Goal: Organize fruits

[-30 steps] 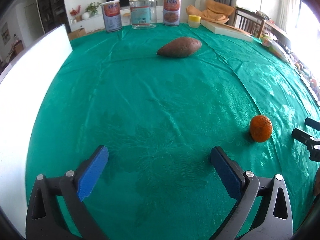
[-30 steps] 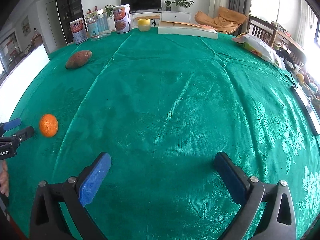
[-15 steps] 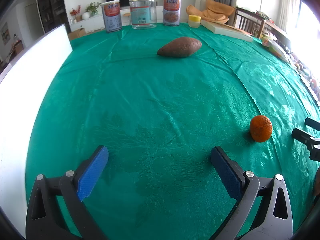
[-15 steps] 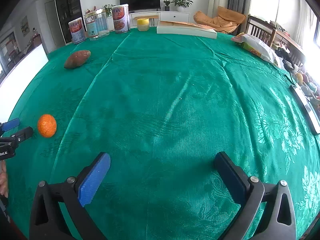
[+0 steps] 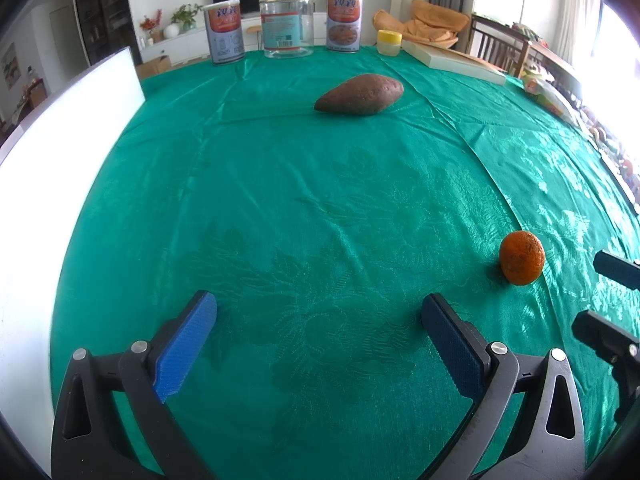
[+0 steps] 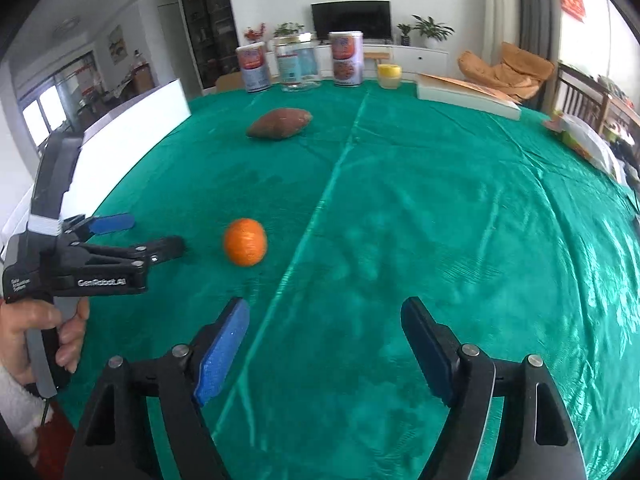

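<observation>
step: approach | my right gripper spread wide, empty, aimed toward orange lying on counter just ahead-left | my left gripper also apart, empty, beside it | sweet potato farther back, untouched

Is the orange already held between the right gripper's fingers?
No, the orange sits on the green tablecloth, ahead of the open right gripper.
</observation>
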`<state>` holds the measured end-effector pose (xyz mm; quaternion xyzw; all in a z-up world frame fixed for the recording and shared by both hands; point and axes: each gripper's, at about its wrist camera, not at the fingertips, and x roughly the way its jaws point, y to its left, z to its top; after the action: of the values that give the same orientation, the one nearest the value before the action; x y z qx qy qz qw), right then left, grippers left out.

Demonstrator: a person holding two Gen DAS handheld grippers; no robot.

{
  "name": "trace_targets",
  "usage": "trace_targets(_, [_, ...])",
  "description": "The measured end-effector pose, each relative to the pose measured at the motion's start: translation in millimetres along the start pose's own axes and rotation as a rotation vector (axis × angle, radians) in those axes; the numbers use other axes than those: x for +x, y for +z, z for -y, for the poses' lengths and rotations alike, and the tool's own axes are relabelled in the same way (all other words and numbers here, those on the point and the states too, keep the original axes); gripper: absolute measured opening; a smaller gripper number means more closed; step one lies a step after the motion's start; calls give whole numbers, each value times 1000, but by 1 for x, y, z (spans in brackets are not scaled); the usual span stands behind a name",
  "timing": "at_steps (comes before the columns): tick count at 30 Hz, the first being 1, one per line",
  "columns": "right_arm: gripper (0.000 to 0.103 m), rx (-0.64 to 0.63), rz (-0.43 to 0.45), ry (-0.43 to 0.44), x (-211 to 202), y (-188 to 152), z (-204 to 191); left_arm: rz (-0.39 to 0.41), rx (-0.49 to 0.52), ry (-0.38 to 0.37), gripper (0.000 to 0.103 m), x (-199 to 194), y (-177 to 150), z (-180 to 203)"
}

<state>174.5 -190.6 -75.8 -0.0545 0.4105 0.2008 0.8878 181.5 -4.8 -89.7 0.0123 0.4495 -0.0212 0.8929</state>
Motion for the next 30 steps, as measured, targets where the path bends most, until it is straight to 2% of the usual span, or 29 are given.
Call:
trace_targets(3, [62,-36,-19,17,17,12,-13,0,0,0,103,0,0,0])
trace_targets(8, [51,-67,-46,42,40,26,-19,0,0,0,103,0,0,0])
trace_targets(12, [33,-104,-40,62,50,28,-22,0,0,0,103,0,0,0])
trace_targets(14, [26,-67,-31,102,52,31,-15,0,0,0,103,0,0,0])
trace_targets(16, [26,42,-39,184,52,34,1,0,0,0,103,0,0,0])
trace_targets(18, [26,212,-53,292,51,32,26,0,0,0,102,0,0,0])
trace_targets(20, [26,337,-89,348,53,28,50,0,0,0,102,0,0,0])
trace_targets(23, [27,400,-92,336,50,23,74,0,1,1,102,0,0,0])
trace_targets(28, [27,385,-54,246,41,19,95,0,0,1,102,-1,0,0])
trace_targets(29, [28,384,-52,229,38,18,97,1,4,-3,102,-1,1,0])
trace_targets(30, [36,377,-52,211,34,17,98,-3,19,-17,102,0,3,1])
